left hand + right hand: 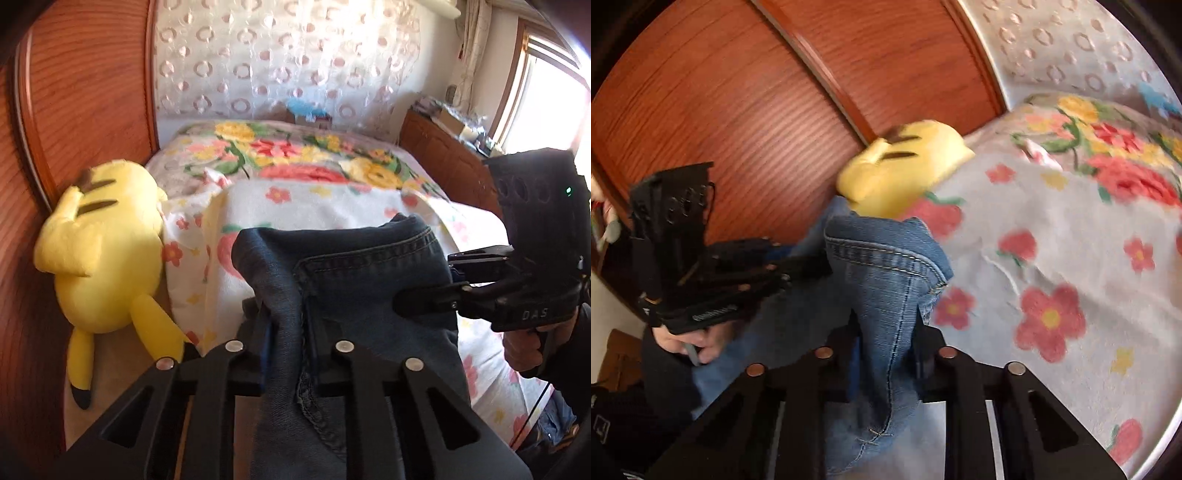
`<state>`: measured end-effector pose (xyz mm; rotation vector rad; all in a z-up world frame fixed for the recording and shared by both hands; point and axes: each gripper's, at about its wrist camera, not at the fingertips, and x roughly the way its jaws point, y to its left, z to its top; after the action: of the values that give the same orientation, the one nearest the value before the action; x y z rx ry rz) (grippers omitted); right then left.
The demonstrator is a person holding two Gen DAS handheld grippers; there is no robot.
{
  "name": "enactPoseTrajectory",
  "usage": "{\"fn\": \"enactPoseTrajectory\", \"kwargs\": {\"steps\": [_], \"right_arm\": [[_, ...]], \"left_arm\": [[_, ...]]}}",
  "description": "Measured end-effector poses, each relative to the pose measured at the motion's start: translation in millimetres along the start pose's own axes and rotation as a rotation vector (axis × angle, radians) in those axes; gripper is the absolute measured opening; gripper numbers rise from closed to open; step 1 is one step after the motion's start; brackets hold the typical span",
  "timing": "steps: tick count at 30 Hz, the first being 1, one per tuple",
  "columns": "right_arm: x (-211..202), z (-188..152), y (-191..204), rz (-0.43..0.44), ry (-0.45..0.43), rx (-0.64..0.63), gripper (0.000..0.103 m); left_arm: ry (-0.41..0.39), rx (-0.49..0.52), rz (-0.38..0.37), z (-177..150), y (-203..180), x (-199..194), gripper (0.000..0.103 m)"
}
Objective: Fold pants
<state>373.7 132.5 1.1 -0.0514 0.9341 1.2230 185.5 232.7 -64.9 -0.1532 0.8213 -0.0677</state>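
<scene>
left claw point(286, 325) clamps jeans point(354, 266) | right claw point(886, 332) clamps jeans | fingertips hidden by denim

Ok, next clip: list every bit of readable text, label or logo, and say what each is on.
"DAS": raised letters on the right gripper body, seen from the left wrist.
Embossed strip on the left gripper body, seen from the right wrist: too blurred to read.
Nothing legible on the jeans or the yellow plush.
</scene>
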Motion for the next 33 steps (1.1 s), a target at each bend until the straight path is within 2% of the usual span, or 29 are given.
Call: {"fn": "enactPoseTrajectory", "kwargs": {"steps": [7, 11, 14, 17, 20, 23, 25, 27, 29, 31, 33], "right_arm": [[-16.5, 51.5, 50.3, 0.050, -0.047, -0.151, 0.017], [-21.0, 86.1, 61.1, 0.090, -0.082, -0.198, 0.017], [-22.1, 104.5, 55.6, 0.086, -0.124, -0.224, 0.017], [-11.5, 120.1, 23.6, 0.052, -0.142, -0.188, 0.017], [7.7, 119.4, -28.1, -0.007, -0.136, -0.106, 0.017], [33.7, 109.7, -78.5, -0.105, -0.104, -0.047, 0.018], [57.6, 104.5, -111.0, -0.196, -0.055, -0.002, 0.020], [71.4, 97.9, -131.5, -0.216, -0.035, 0.021, 0.022], [74.2, 95.4, -140.4, -0.197, -0.054, 0.031, 0.044], [75.6, 93.6, -144.7, -0.235, -0.054, 0.041, 0.050], [69.4, 91.4, -145.4, -0.260, -0.058, 0.038, 0.052]], "left_arm": [[-0.162, -0.021, 0.043, 33.4, 15.8, -66.1, 0.015], [-0.246, -0.020, 0.089, 68.5, 27.9, -96.6, 0.015], [-0.264, -0.017, 0.117, 93.5, 33.8, -96.2, 0.015], [-0.243, -0.003, 0.128, 115.8, 36.1, -70.2, 0.015], [-0.157, -0.014, 0.107, 125.1, 39.8, -20.7, 0.019], [-0.092, -0.010, 0.123, 117.8, 39.1, 20.1, 0.023], [-0.068, -0.012, 0.104, 111.5, 36.7, 31.5, 0.028], [-0.046, -0.011, 0.102, 104.6, 33.9, 40.8, 0.031], [-0.024, -0.002, 0.099, 96.3, 29.5, 45.9, 0.031], [0.000, 0.006, 0.094, 87.1, 24.1, 49.7, 0.031], [0.022, 0.007, 0.100, 76.1, 19.4, 53.0, 0.031]]}}
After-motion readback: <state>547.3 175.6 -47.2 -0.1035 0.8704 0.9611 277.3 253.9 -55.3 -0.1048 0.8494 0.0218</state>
